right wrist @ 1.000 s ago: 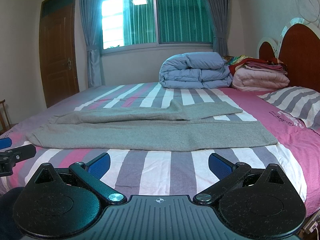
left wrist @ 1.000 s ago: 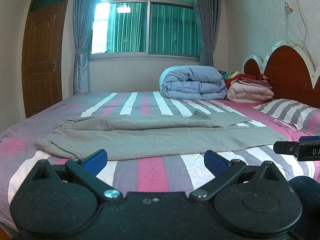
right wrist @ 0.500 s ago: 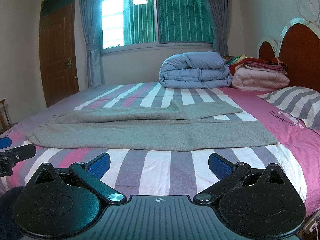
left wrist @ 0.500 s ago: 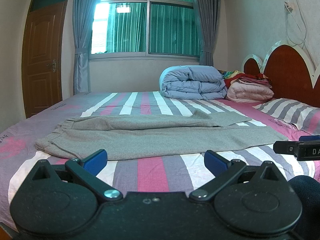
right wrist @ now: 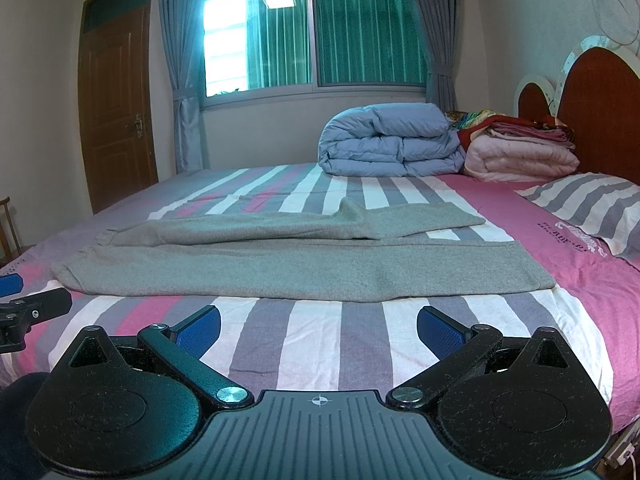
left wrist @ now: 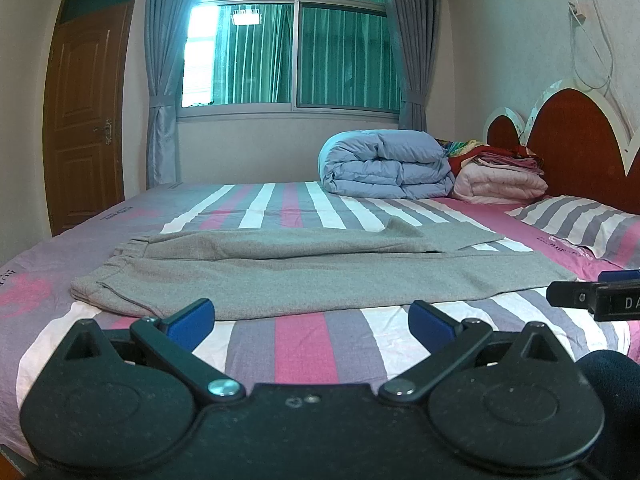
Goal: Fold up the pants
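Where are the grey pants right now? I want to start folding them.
The grey pants lie flat across the striped bed, just ahead of both open grippers, waistband to the left, with the blue quilt behind.

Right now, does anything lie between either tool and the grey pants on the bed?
Nothing visible does. Only bare striped bedsheet separates the open right tool and the open left tool from the near edge of the grey pants. The folded blue duvet and the pillow sit beyond the pants.
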Motion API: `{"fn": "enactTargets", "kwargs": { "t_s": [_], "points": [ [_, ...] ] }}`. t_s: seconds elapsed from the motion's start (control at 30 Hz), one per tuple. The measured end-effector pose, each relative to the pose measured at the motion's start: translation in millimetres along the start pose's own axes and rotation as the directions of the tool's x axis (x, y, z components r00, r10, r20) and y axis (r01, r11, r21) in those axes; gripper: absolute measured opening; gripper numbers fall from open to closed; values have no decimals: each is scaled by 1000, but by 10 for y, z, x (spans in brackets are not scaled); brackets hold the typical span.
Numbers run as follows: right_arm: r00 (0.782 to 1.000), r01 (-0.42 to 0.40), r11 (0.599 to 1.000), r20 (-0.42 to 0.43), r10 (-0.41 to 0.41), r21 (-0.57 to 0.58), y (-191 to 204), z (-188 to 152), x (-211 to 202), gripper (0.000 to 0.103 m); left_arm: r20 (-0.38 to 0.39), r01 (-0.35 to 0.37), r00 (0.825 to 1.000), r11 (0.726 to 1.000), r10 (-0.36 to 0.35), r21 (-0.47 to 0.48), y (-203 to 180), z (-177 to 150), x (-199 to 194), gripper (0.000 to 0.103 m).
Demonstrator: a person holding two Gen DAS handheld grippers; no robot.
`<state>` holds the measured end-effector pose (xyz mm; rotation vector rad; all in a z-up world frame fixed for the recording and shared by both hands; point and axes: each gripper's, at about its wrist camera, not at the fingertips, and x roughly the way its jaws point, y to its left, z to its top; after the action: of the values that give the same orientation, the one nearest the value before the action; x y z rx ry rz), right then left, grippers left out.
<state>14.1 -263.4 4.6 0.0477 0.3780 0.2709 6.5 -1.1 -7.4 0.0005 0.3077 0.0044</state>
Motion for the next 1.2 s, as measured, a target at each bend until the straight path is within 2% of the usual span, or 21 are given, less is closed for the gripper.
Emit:
{"fn": "enactTargets", "kwargs": {
  "t_s": [0.7,0.83,1.0,1.2],
  "points": [
    [1000,-4,1000,-12,4,3,-11,4,9,103,-15,-3,1000,1000,3,-22,80,-29,52,97],
    [999,-51,999,-7,51,15,-92,78,90,103,-32,-20,999,999,18,-50,246,16,120,97],
    [991,-132,991,17,132,-23,-140,376,344,103,-82,-42,996,999,40,-30,536,207,401,97],
    [982,-153,977,88,167,-150,-59,914,792,103,-118,-72,991,997,69,-22,1086,528,859,97]
  ]
}}
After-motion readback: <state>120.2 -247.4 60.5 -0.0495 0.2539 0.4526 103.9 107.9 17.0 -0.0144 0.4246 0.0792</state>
